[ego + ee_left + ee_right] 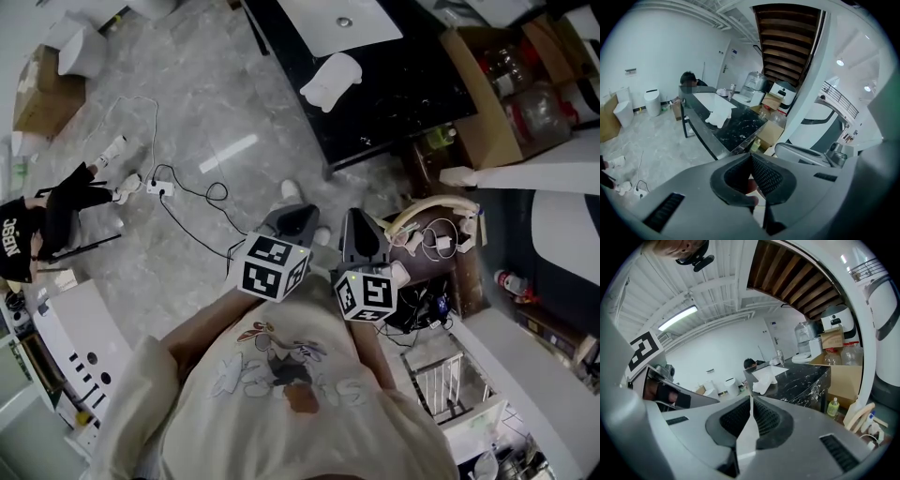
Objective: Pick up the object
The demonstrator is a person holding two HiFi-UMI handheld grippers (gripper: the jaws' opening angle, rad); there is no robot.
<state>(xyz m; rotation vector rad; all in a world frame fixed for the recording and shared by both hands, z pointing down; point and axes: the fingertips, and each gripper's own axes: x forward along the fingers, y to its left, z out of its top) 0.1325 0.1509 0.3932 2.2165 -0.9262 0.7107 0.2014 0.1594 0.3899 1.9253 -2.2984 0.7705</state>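
Nearest the camera, the left gripper [292, 220] and the right gripper [359, 234] are held side by side close to the person's chest, above the grey floor [206, 112] and well short of the task's thing. In the left gripper view the jaws [750, 157] meet at their tips with nothing between them. In the right gripper view the jaws [751, 399] are likewise pressed together and empty. Farther out stands the black marbled worktop [403, 84]. The white object [330, 82] lies on it, near the worktop's edge towards the person and just short of a flat white sheet [342, 23]. Its lumpy, rounded outline suggests bunched cloth or a soft toy, though which cannot be told. It will probably be light, soft and yielding, not fragile or slippery. A pinch over a raised fold or its thickest part should hold, since a grip on a thin margin may let it unfurl or sag. Beside the worktop's far end stands a cardboard box [478, 94].
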